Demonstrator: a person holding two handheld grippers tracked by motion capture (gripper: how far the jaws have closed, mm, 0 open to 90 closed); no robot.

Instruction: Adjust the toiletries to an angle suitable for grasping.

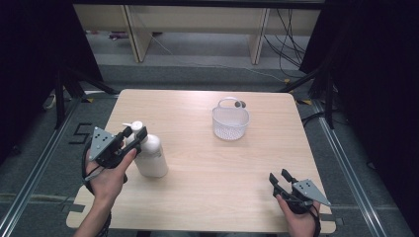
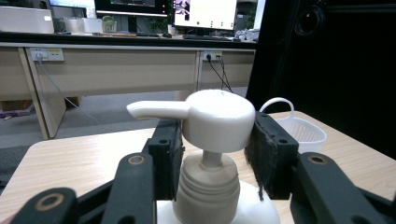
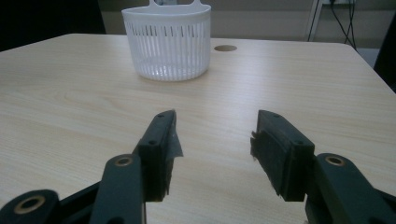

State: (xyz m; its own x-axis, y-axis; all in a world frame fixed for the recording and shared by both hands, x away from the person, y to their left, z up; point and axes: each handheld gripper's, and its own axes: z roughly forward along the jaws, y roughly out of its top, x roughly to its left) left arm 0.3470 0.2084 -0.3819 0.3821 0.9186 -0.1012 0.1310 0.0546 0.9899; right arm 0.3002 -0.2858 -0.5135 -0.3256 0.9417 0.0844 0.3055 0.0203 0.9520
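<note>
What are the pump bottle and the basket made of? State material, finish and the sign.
Pump bottle: likely plastic, smooth off-white with a soft sheen; moulded ribbed collar and pump head.
Basket: likely thin white plastic, matte; slotted walls let light through.

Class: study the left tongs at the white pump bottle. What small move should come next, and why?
Probably close the left tongs a little further. Their pads flank the white plastic pump bottle's round pump head, seemingly touching but not clearly clamped. The white slotted plastic basket stands apart; the right tongs gape above the wooden table.
</note>
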